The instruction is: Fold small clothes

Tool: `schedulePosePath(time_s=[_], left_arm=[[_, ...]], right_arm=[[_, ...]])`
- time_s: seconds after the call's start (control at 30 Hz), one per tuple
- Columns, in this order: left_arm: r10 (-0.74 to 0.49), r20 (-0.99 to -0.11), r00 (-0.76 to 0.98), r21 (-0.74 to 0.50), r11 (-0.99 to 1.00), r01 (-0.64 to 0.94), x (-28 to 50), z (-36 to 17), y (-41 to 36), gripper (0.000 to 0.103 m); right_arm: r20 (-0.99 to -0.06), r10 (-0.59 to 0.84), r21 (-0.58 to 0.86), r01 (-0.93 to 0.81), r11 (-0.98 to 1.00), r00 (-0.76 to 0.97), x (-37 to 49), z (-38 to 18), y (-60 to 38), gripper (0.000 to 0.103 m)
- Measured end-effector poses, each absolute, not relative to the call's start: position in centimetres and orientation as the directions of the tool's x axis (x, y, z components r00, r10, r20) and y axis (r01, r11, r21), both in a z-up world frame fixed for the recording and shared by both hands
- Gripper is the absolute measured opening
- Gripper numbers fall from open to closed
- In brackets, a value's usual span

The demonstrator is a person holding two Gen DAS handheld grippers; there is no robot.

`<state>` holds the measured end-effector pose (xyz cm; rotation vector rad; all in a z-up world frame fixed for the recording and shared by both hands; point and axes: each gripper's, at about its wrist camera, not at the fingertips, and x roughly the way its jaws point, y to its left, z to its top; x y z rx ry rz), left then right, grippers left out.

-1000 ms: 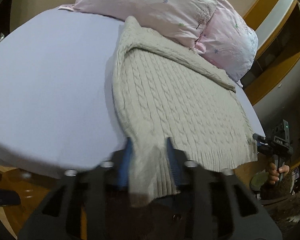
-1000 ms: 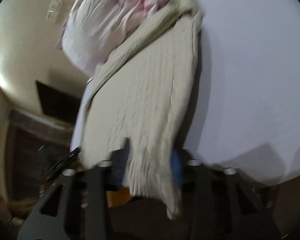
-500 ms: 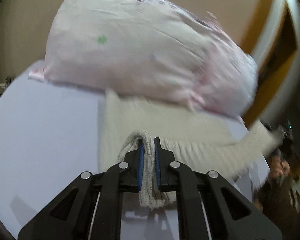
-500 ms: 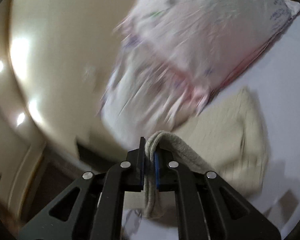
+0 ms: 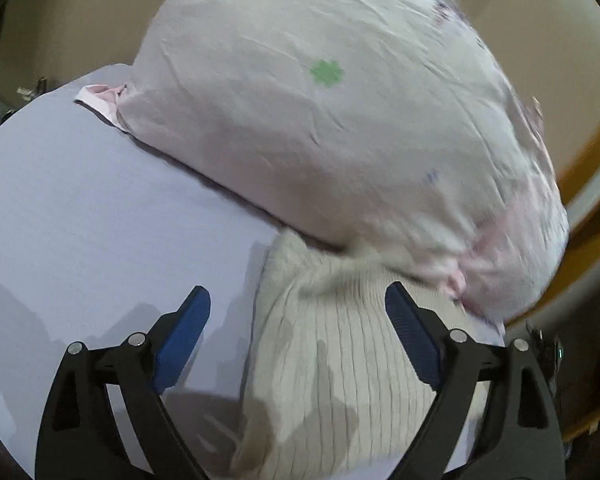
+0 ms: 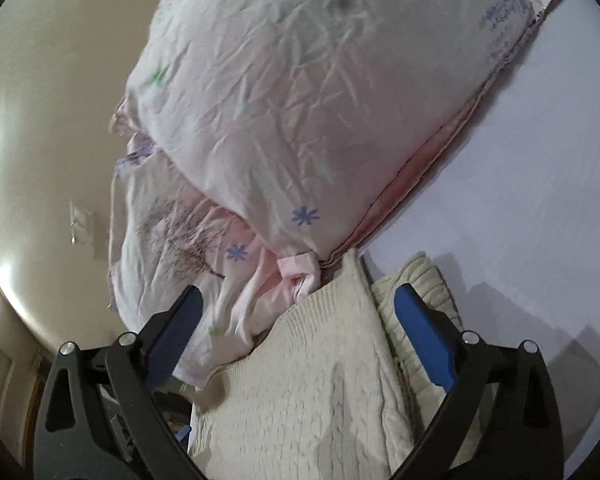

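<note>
Here, the cream knit sweater (image 5: 340, 364) is being left lying folded on the pale lavender bed sheet (image 5: 92, 216), its far edge against the pink pillow (image 5: 340, 120). Both the left gripper (image 5: 298, 316) and right gripper (image 6: 298, 316) are being held above it, jaws spread apart. A beige wall (image 6: 40, 120) is being shown behind.

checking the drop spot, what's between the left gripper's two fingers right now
In the left wrist view, the left gripper is open, and the folded cream sweater and a strip of lavender sheet lie between its fingers, the pink pillow beyond.
</note>
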<state>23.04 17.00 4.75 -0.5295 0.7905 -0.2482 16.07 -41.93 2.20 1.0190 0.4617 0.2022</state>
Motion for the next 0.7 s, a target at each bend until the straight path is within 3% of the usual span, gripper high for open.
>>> schedulePosePath(time_s=[0.1, 0.17, 0.23, 0.37, 0.43, 0.6, 0.7], left_arm=[[-0.433, -0.655, 0.620, -0.526, 0.850, 0.037, 22.4, 3.8, 16.1, 0.089], [-0.457, -0.683, 0.570, -0.538, 0.843, 0.031, 22.3, 2.6, 15.3, 0.084], [-0.486, -0.696, 0.528, -0.560, 0.828, 0.025, 22.3, 1.5, 14.6, 0.072], [-0.460, -0.700, 0.546, -0.565, 0.825, -0.029, 22.0, 0.9, 14.1, 0.065], [-0.501, -0.688, 0.526, -0.628, 0.774, -0.084, 22.2, -0.2, 14.5, 0.022], [-0.571, -0.619, 0.539, -0.721, 0.685, -0.102, 22.2, -0.3, 15.1, 0.017], [-0.601, -0.553, 0.577, -0.744, 0.668, -0.017, 22.0, 3.1, 13.3, 0.015]], right_arm=[[-0.283, 0.391, 0.856, 0.047, 0.514, 0.876, 16.4, 1.8, -41.8, 0.097], [-0.301, 0.399, 0.847, 0.051, 0.530, 0.866, 16.8, 1.9, -41.1, 0.097], [-0.319, 0.398, 0.833, 0.055, 0.550, 0.860, 17.2, 1.9, -40.1, 0.097], [-0.317, 0.410, 0.835, 0.047, 0.549, 0.855, 17.3, 1.8, -39.7, 0.097], [-0.313, 0.420, 0.843, 0.045, 0.536, 0.852, 17.4, 1.6, -39.9, 0.097], [-0.285, 0.445, 0.866, 0.029, 0.499, 0.849, 17.3, 1.5, -40.5, 0.097], [-0.250, 0.442, 0.875, 0.006, 0.484, 0.861, 16.9, 2.0, -41.5, 0.097]])
